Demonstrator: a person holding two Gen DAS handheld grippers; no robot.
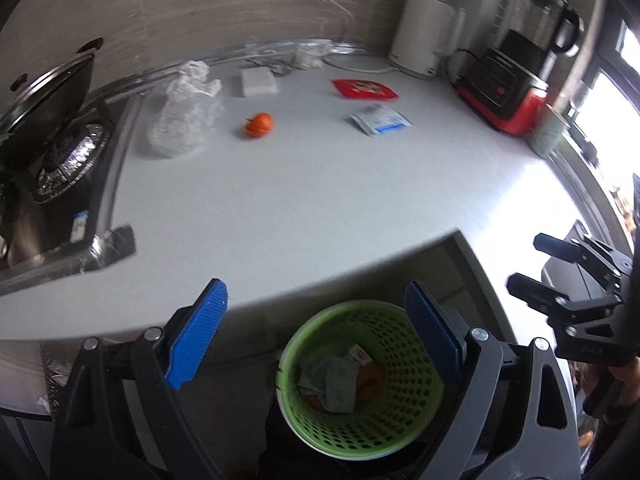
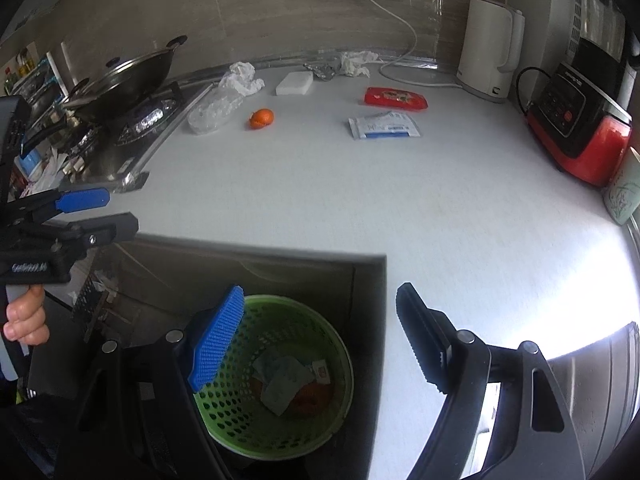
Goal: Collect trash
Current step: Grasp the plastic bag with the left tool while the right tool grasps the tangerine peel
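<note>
White counter with orange peel and packets way out past both grippers, jaws wide apart, empty, above the green bin.

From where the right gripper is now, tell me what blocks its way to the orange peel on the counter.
Nothing visible does. The right gripper, fingers apart and empty, sits above the green basket; bare countertop runs from there to the orange peel. The plastic bag lies left of the peel, apart from it.
</note>
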